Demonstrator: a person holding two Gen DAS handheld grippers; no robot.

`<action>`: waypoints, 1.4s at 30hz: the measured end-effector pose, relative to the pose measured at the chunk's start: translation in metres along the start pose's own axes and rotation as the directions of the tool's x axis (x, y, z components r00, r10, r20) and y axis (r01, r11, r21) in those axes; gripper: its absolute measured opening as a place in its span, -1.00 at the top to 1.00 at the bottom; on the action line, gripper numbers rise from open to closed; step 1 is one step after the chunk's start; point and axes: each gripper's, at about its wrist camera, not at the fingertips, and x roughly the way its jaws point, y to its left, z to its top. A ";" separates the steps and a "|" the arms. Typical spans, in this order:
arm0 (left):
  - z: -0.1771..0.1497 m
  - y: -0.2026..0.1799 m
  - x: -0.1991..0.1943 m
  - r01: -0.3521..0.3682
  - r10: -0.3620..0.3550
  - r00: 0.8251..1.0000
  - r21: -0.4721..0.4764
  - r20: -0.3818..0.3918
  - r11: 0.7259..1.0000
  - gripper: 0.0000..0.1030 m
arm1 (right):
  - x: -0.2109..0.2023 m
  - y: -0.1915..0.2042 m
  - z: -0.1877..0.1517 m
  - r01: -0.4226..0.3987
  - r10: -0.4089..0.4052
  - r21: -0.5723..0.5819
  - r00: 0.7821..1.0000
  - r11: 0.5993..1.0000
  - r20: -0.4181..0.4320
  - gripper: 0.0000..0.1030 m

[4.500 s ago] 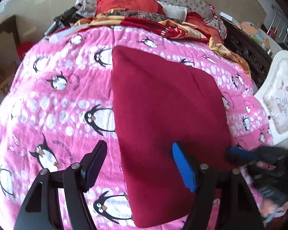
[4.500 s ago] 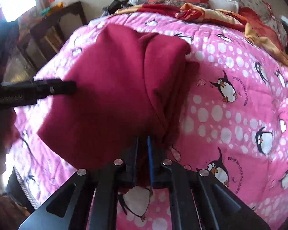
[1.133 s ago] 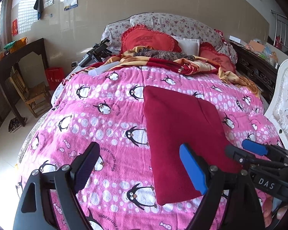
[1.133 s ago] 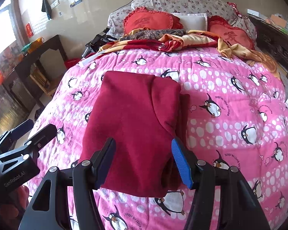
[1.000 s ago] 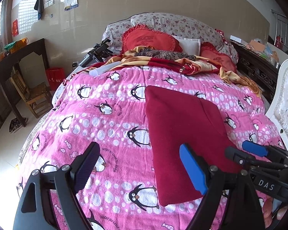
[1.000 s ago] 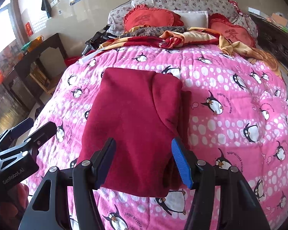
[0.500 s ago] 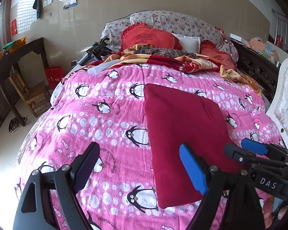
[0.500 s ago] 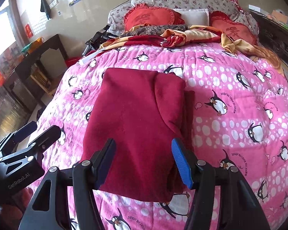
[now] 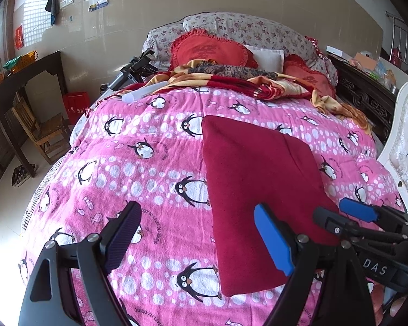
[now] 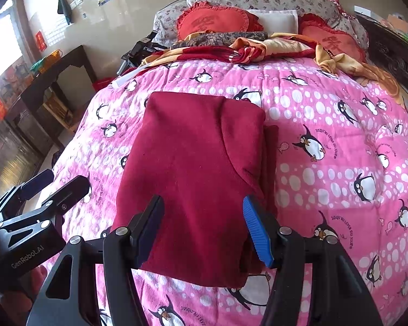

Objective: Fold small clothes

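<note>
A dark red garment (image 9: 261, 190) lies folded into a neat rectangle on the pink penguin blanket (image 9: 138, 163). It also shows in the right wrist view (image 10: 193, 179), with a folded layer and an edge along its right side. My left gripper (image 9: 198, 239) is open and empty, held above the blanket at the garment's near left edge. My right gripper (image 10: 204, 225) is open and empty, held above the garment's near edge. Each gripper shows in the other's view: the right gripper (image 9: 351, 217), the left gripper (image 10: 54, 184).
Red heart cushions (image 9: 206, 51) and a rumpled orange-red blanket (image 9: 244, 81) lie at the head of the bed. A dark wooden table (image 9: 19, 81) and chair (image 9: 40, 133) stand on the left. A white padded chair (image 9: 405, 146) stands at the right.
Since 4.5 s ago the right gripper has let go of the garment and opened. Both grippers have pulled back and up from it. Over the last second little has moved.
</note>
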 end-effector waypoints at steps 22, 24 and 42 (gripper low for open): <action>-0.002 -0.004 0.005 -0.001 0.001 1.000 0.012 -0.013 1.000 -0.71 | 0.006 0.000 0.000 -0.009 0.009 0.012 1.000 1.000 -0.013 0.11; -0.002 -0.004 0.006 -0.001 0.002 1.000 0.012 -0.013 1.000 -0.71 | 0.006 0.000 0.000 -0.009 0.009 0.011 1.000 1.000 -0.014 0.11; 0.000 -0.008 0.006 0.009 -0.008 1.000 0.014 -0.012 1.000 -0.71 | 0.007 0.002 0.001 -0.001 0.001 0.011 1.000 1.000 -0.014 0.11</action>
